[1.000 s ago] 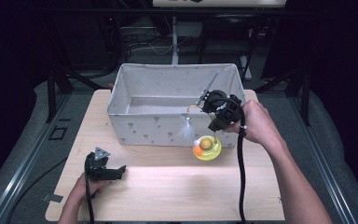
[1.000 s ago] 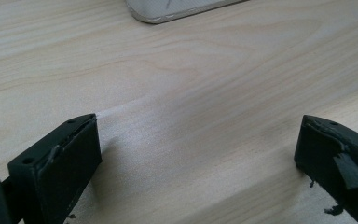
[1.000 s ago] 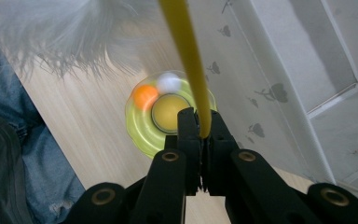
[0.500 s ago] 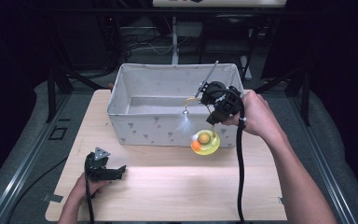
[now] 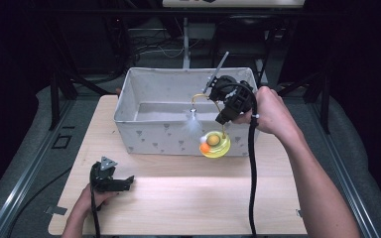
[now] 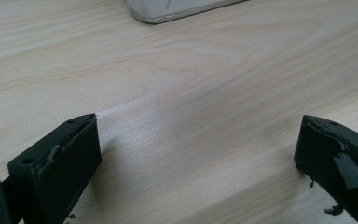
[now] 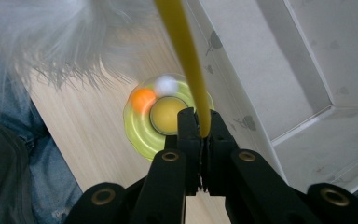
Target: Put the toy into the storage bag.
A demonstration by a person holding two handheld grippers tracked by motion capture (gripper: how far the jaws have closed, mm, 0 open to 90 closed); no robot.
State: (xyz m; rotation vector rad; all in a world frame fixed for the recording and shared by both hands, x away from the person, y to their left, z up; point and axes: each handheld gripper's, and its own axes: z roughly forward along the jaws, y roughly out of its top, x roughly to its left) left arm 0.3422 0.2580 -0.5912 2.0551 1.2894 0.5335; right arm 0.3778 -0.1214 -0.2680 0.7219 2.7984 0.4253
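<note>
- Cat toy (image 5: 214, 144), a yellow-green disc carrying an orange ball and a white ball, hangs just off the table (image 5: 188, 198) at the 5 o'clock corner of the fabric bin (image 5: 144, 89).
- Left gripper (image 5: 124, 182) rests on the table at 7 o'clock, jaws wide apart with nothing between them.
- Right gripper (image 7: 200, 122) is clamped on the toy's yellow wire (image 7: 186, 51), with the white feather tuft (image 5: 193, 124) at the wire's far end.

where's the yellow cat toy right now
In the high view the yellow cat toy hangs from the right hand-held gripper, right of centre, against the front wall of the white fabric bin.
</note>
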